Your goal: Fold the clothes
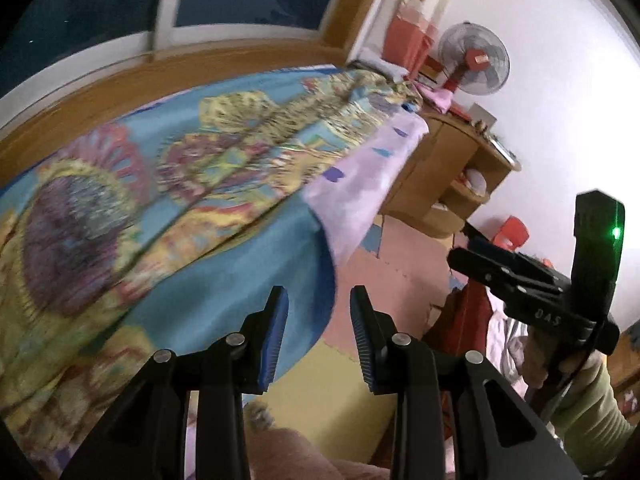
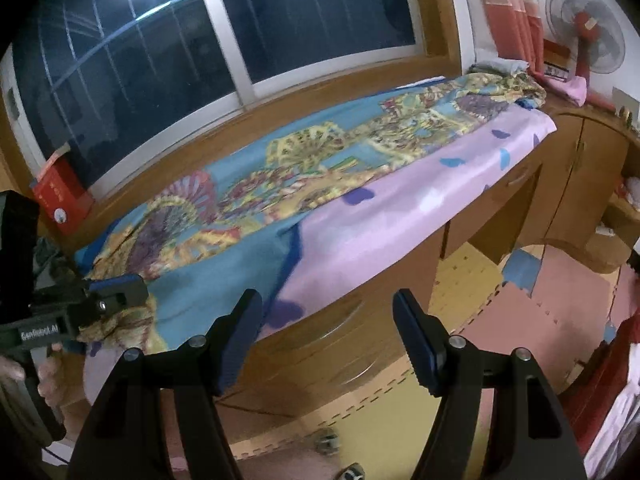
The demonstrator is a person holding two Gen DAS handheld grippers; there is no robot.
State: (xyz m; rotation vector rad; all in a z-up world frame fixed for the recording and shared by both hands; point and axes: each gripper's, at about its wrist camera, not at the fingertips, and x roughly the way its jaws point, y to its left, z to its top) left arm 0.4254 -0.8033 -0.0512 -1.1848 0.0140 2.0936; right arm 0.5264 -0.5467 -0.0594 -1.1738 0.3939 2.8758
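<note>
On tabletop [image 2: 404,320] below window [image 2: 240,40]: patterned cloth [image 2: 248,200] spread flat, lilac sheet [image 2: 400,208] beneath. Left gripper [image 1: 319,332] over cloth's near edge, fingers apart, nothing between. Right gripper [image 2: 327,344] off tabletop's front edge, fingers wide apart, empty. Fan [image 2: 586,28] at far end.

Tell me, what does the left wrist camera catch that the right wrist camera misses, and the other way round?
Only the left wrist view shows the right gripper from the side, its green light lit, and a greenish sleeve behind it.

Only the right wrist view shows the red box on the sill, the desk's drawer fronts and the left gripper over the cloth's near corner.

Both show the patterned blue cloth on a lilac sheet, the dark window, the fan, and each camera's own jaws standing apart with nothing between them.
</note>
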